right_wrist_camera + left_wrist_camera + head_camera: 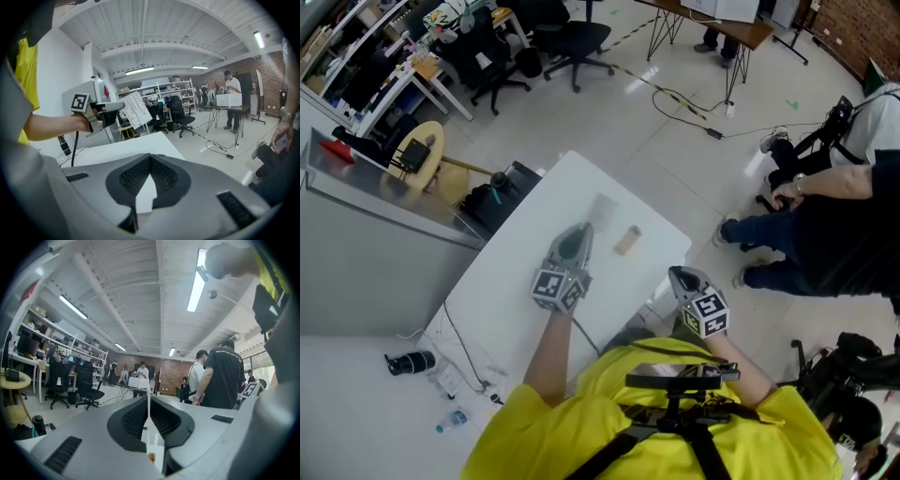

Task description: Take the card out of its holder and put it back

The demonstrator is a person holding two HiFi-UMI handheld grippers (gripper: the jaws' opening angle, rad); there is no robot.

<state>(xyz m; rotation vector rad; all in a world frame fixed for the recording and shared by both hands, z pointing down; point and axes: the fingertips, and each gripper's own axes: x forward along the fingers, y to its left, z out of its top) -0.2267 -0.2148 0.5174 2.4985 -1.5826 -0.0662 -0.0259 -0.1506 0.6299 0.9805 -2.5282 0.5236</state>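
Spotter: Card (pixel 136 111) loc?

Logger: Out of holder. It's clamped in left gripper (pixel 123 106), jaws pinched on one edge. Rest of card sticks out ahead of the tips, up off table (pixel 511 281), touching nothing else. Right gripper view shows its printed face w/ rows of lines. Left gripper view gives only a thin white edge running up btwn the pads.

Spotter: Holder?

Logger: Holder (pixel 626 241) is a small tan block lying on table. It sits just right of left gripper's nose, apart from card. From right gripper (pixel 674 272) it's ahead and to the left.

Spotter: Right gripper state?

Logger: Jaws closed tip to tip, nothing btwn them. It hangs at table's near right edge, nose angled down at the tabletop. Left gripper is off to its left, held above the table.

Spotter: Left gripper's heading?

Logger: Approx level, pointing out across the room. Ahead of it are office chairs (pixel 89 385) to the left and a person in a black shirt (pixel 225 376) standing to the right.

Spotter: Anything else nearby?

Logger: Seated person in dark clothes (pixel 825 220), on the floor side, well right of right gripper.
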